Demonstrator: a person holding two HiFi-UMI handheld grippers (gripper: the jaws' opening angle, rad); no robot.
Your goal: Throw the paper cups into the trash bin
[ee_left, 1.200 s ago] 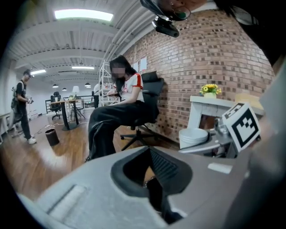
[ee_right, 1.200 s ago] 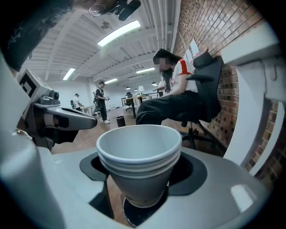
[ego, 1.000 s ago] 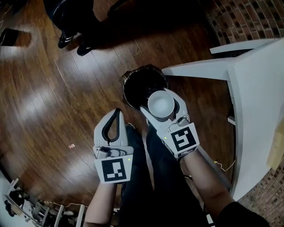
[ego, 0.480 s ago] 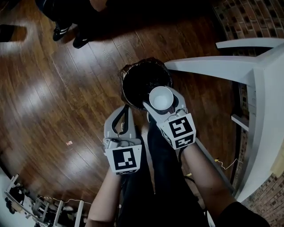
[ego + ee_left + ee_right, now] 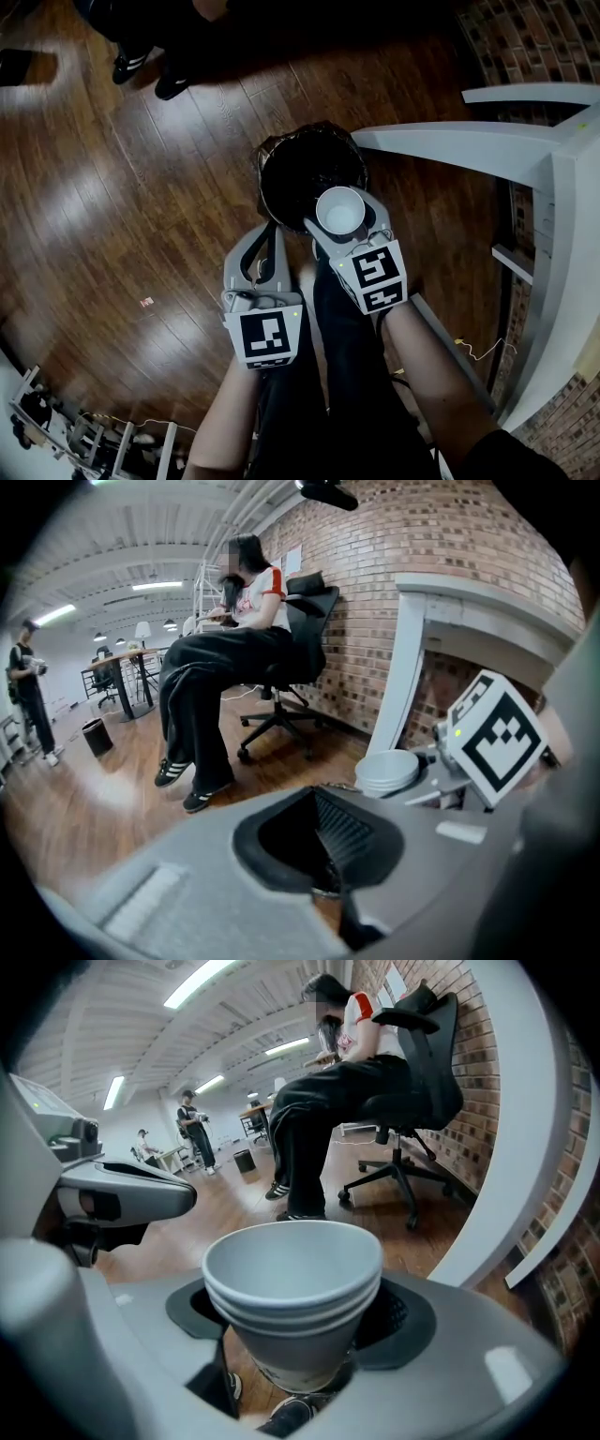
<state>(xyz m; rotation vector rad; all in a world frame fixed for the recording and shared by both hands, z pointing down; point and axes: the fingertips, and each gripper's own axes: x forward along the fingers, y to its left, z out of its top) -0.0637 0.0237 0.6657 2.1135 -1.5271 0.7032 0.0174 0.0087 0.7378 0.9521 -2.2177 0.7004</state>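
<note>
A stack of white paper cups stands upright between the jaws of my right gripper, which is shut on it. The cups hang over the near right rim of the round trash bin, lined with a black bag. In the right gripper view the cups fill the gap between the pads of the right gripper. My left gripper is just left of the right one, at the bin's near edge, shut and empty. From the left gripper the cups show to the right.
A white table stands to the right of the bin, with a brick wall behind it. A seated person's shoes rest on the dark wood floor beyond the bin; their office chair is nearby. My own legs in black trousers are below the grippers.
The left gripper has shifted right, closer to the right gripper and the bin. The right gripper has edged slightly forward over the bin's rim, its hold on the cups unchanged.
</note>
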